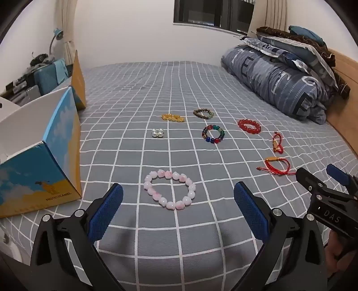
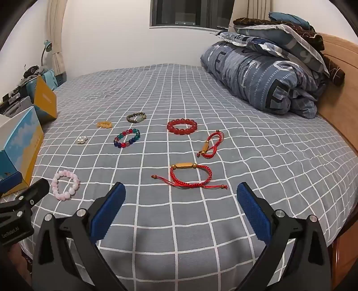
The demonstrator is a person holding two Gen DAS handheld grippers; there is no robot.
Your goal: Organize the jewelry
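Bracelets on bed, both tongs released, holding nothing.
Box (image 1: 40, 161) reads "PROTECTCAMEL"; right gripper (image 2: 181, 201) body "DAS", left gripper (image 1: 178, 201) body "GenRobot.AI".

- This was a bedroom in a home.
- A bed (image 2: 223, 107) with a grey checked sheet filled the room.
- A folded quilt (image 2: 257, 76) and pillows (image 2: 279, 33) were stacked against the wooden headboard (image 2: 340, 73).
- Curtains (image 1: 268, 15) framed a dark window (image 1: 212, 11).
- A desk lamp (image 1: 58, 33) stood over a cluttered side table.
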